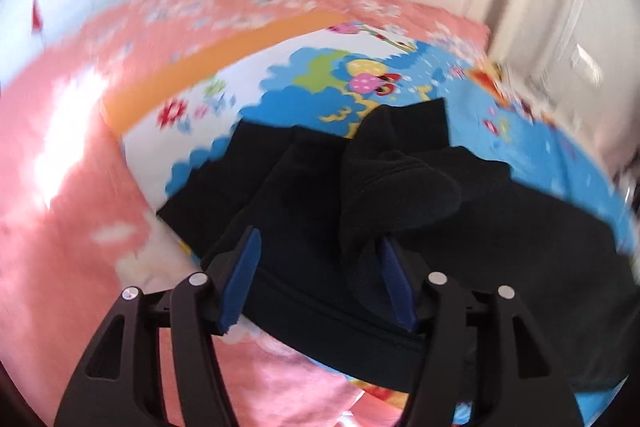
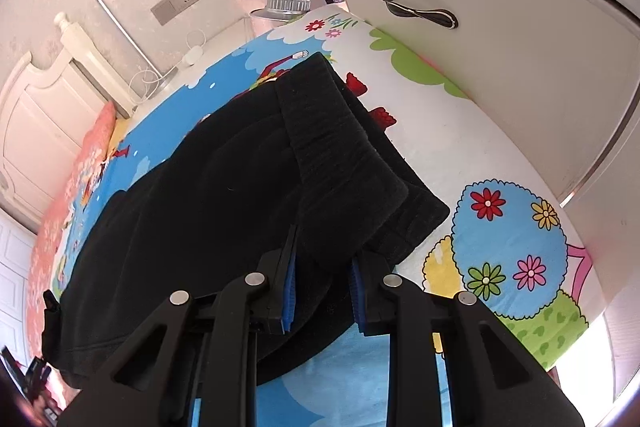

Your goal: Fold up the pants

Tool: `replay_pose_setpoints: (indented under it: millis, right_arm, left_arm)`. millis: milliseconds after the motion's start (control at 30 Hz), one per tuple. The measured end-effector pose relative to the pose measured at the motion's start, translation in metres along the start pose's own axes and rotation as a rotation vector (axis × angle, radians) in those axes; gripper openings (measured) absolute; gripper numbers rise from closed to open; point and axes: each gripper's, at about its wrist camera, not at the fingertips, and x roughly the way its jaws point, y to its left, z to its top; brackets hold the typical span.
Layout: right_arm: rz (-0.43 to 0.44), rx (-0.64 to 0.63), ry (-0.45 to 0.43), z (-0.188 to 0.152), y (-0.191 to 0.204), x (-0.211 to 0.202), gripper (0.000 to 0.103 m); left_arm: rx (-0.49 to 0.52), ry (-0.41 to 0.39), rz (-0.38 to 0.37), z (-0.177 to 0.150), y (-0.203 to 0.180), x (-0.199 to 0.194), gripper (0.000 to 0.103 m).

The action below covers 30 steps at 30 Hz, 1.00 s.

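Black pants (image 1: 440,227) lie on a bed with a colourful cartoon sheet (image 1: 280,95). In the left wrist view my left gripper (image 1: 320,247) stands with its blue pads (image 1: 244,279) wide apart over the pants' edge; a raised bunch of cloth rests against the right pad. The view is blurred. In the right wrist view the pants (image 2: 200,211) lie spread, with a folded band of cloth (image 2: 332,163) running into my right gripper (image 2: 324,263). Its blue pads (image 2: 289,291) stand a little apart with the thick cloth between them.
A pink flowered blanket (image 1: 60,227) covers the bed's left side. A white headboard (image 2: 48,99) and a wall socket (image 2: 176,3) are beyond the bed. A white cabinet with a dark handle (image 2: 420,11) stands close on the right. A lamp (image 2: 288,3) sits at the bed's far edge.
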Motion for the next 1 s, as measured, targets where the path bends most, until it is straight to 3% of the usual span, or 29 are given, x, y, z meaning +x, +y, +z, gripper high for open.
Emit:
replay_pose_setpoints:
  millis: [67,200,300,400,467,500,533,633,800,1000]
  right_arm:
    - [0.011,0.02,0.003,0.0,-0.006,0.0,0.023]
    - [0.031,-0.003,-0.015,0.004,-0.003,-0.012,0.021]
    - [0.052,-0.038,-0.033,0.01,0.005,-0.022,0.021]
    - [0.089,0.018,0.019,0.017,-0.003,-0.014,0.021]
    - [0.085,0.037,0.036,0.014,-0.007,-0.012,0.021]
    - [0.081,0.039,0.039,0.011,-0.008,-0.011,0.021]
    - [0.079,0.052,0.051,0.007,-0.012,-0.009,0.021]
    - [0.083,0.075,0.087,-0.002,-0.026,0.004,0.021]
    - [0.077,0.015,0.078,-0.006,-0.025,0.01,0.021]
    - [0.055,-0.021,0.07,-0.006,-0.021,0.012,0.021]
  left_arm:
    - [0.124,-0.023,0.067,-0.002,-0.022,0.001,0.066]
    - [0.413,-0.117,0.331,-0.016,-0.069,0.006,0.066]
    - [0.587,-0.171,0.366,-0.019,-0.093,0.013,0.067]
    - [0.683,-0.154,0.37,-0.011,-0.105,0.034,0.067]
    - [0.687,-0.121,0.351,0.0,-0.104,0.045,0.055]
    - [0.679,-0.091,0.31,0.006,-0.103,0.048,0.03]
    - [0.653,-0.063,0.254,0.011,-0.1,0.051,0.021]
    - [0.552,-0.041,0.18,0.021,-0.09,0.047,0.014]
    - [0.336,-0.062,0.015,0.022,-0.06,0.02,0.01]
    - [0.144,-0.131,-0.054,0.034,-0.018,-0.01,0.008]
